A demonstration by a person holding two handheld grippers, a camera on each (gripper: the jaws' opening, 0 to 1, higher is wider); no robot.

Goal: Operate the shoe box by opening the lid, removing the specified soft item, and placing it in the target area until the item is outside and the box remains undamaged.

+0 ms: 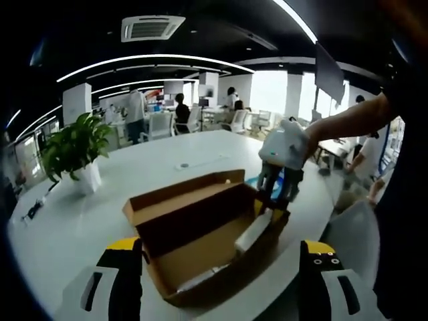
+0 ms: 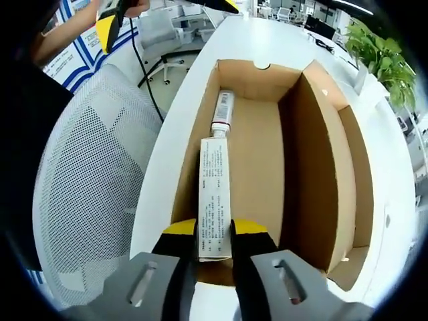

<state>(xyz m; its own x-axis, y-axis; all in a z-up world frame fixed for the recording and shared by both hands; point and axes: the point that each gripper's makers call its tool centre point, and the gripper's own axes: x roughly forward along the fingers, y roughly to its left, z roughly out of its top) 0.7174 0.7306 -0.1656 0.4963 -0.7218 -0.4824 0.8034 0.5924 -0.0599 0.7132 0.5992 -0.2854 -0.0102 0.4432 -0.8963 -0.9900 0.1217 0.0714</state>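
Observation:
An open brown cardboard shoe box (image 1: 200,227) lies on the white table, its lid (image 1: 180,194) folded back. My left gripper (image 1: 221,245) stands open in front of the box, its jaws wide apart and holding nothing. My right gripper (image 1: 277,190) reaches into the box's right end. In the right gripper view, the right gripper (image 2: 214,231) is shut on the near end of a long white printed carton (image 2: 214,187) that lies along the floor of the box (image 2: 257,154). A white tube (image 2: 223,110) lies beyond the carton. The left gripper (image 2: 110,20) shows at the top left.
The white table (image 1: 100,194) stretches behind the box, with a potted plant (image 1: 77,147) at the far left. A grey mesh office chair (image 2: 93,174) stands close against the table edge beside the box. Several people and desks are far back in the room.

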